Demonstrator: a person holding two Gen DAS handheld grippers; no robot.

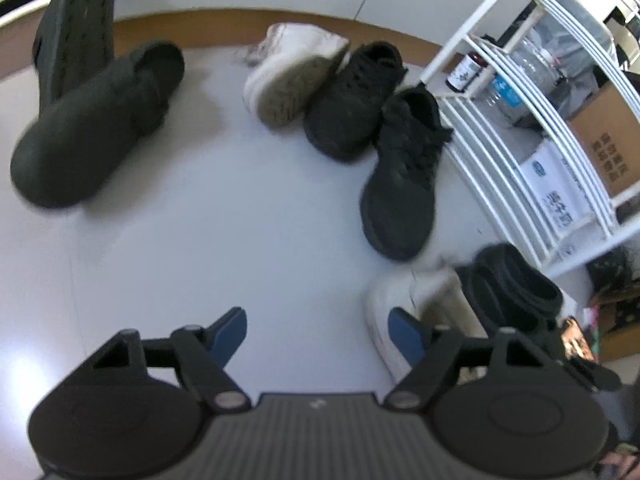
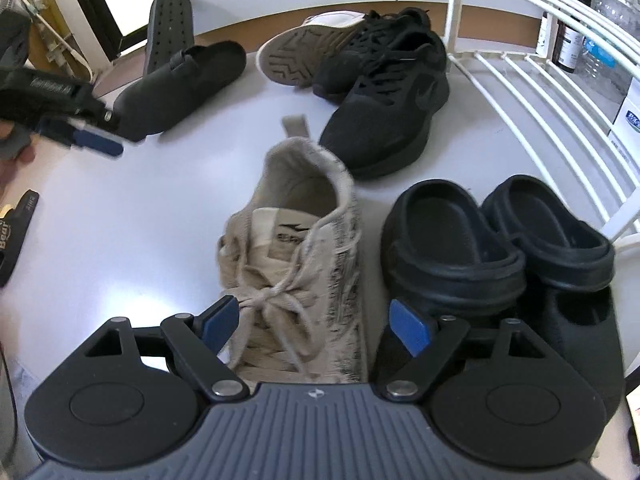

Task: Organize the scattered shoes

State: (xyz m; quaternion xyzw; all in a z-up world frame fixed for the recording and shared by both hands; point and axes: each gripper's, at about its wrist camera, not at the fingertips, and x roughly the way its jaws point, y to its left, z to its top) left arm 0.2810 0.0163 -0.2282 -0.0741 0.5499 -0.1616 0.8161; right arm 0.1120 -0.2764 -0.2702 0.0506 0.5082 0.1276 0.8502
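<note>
Shoes lie scattered on a pale smooth floor [image 2: 140, 216]. Right gripper [image 2: 316, 322]: fingers apart, straddling the laced forefoot of a beige knit sneaker [image 2: 296, 248], pads not pressing. Left gripper [image 1: 318, 334]: fingers apart over bare floor, nothing between. Sneaker looks light, soft-walled; likely best gripped across the firmer heel collar or the midfoot, since the laces would slip. Just right of it, paired black clogs [image 2: 496, 240], rubbery, smooth, stiffer. Beyond: black mesh trainers [image 2: 384, 92], white sneaker [image 2: 304, 52] sole-up, dark felt slippers [image 2: 180, 88]. White wire rack [image 2: 532, 92] at right.
</note>
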